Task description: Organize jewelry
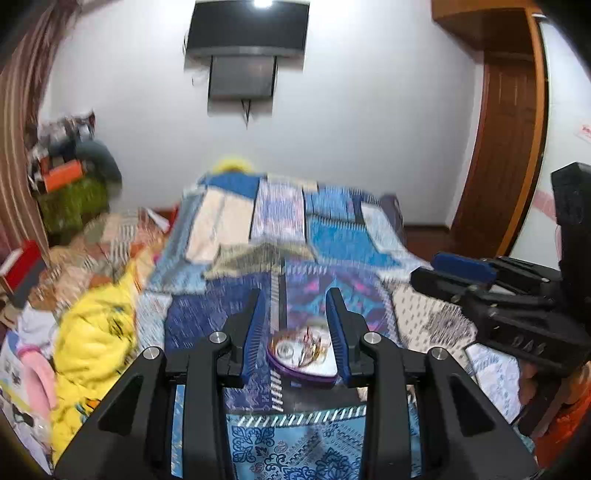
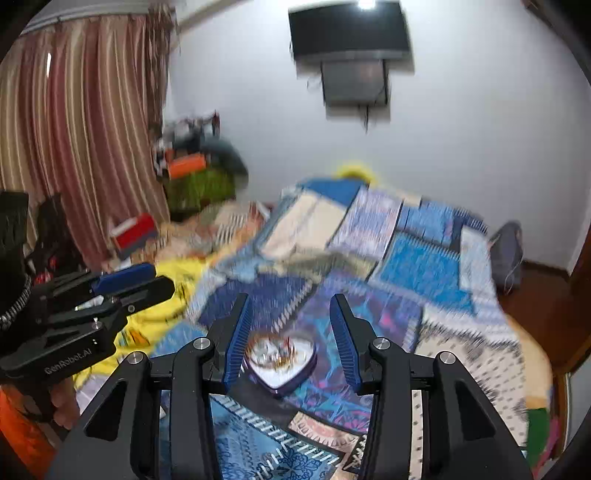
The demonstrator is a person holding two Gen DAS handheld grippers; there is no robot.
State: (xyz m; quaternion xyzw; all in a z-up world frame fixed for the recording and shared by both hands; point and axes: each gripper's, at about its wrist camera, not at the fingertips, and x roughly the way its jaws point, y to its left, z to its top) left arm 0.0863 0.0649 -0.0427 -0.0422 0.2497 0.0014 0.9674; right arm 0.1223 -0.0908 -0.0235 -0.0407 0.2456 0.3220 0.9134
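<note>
A purple heart-shaped jewelry box (image 1: pixel 303 360) lies open on the patchwork bedspread (image 1: pixel 332 236), with gold bangles (image 1: pixel 314 347) and small jewelry inside. My left gripper (image 1: pixel 293 299) is open and empty, its blue pads either side of the box, above it. In the right wrist view the same box (image 2: pixel 282 360) lies between the fingers of my right gripper (image 2: pixel 290 304), which is open and empty. Each gripper also shows from the side in the other's view: the right one (image 1: pixel 458 273) and the left one (image 2: pixel 147 280). Both views are blurred.
A yellow blanket (image 1: pixel 96 332) and heaped clothes lie on the bed's left side. A striped curtain (image 2: pixel 81 129) hangs at left, a wall-mounted TV (image 2: pixel 349 33) is ahead, and a wooden door (image 1: pixel 506 147) stands at right. A dark bag (image 2: pixel 508 254) sits by the bed's far corner.
</note>
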